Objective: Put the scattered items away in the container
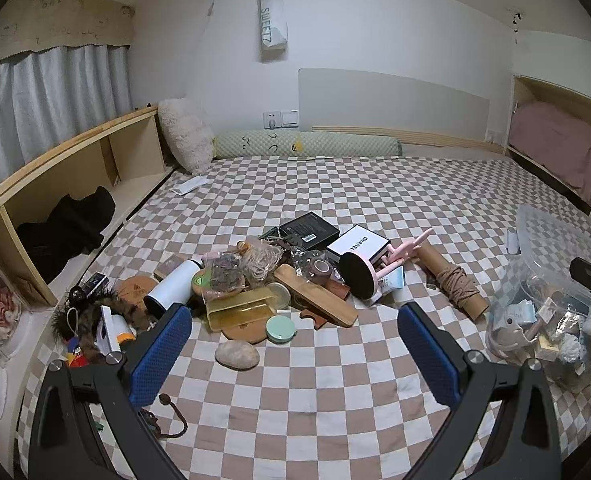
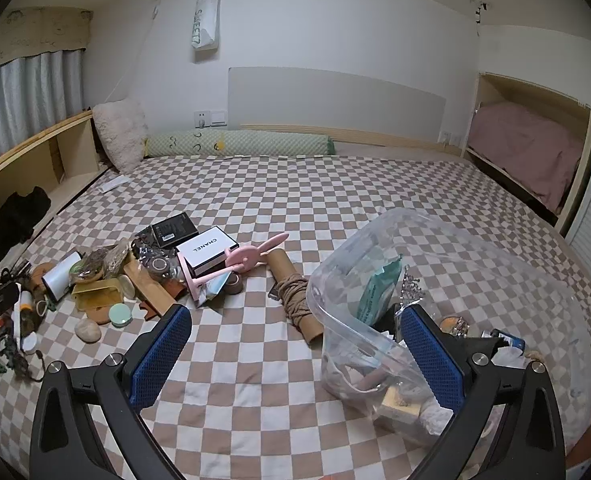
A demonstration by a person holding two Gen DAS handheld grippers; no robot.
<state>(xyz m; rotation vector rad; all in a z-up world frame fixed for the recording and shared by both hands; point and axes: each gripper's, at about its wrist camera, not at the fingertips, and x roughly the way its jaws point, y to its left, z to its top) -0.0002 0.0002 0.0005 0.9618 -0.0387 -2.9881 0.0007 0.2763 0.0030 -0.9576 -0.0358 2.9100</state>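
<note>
A pile of scattered items lies on the checkered bed: a white bottle (image 1: 171, 284), a yellow box (image 1: 241, 310), a wooden board (image 1: 315, 294), a mint compact (image 1: 281, 329), a stone (image 1: 237, 354), a Chanel box (image 1: 357, 245), a pink rabbit mirror (image 1: 371, 266) and a rope-wound tube (image 1: 453, 282). The clear plastic container (image 2: 447, 304) stands at the right with several items inside; it also shows in the left wrist view (image 1: 551, 300). My left gripper (image 1: 295, 320) is open and empty above the bed just before the pile. My right gripper (image 2: 295, 320) is open and empty, its right finger at the container's near wall.
A wooden shelf (image 1: 75, 184) with dark clothing runs along the left side. A fluffy pillow (image 1: 187, 140) and a green bolster (image 1: 307, 144) lie at the headboard. A furry item and small toys (image 1: 95, 320) lie at the bed's left edge. A wall niche (image 2: 531, 144) holds pink bedding.
</note>
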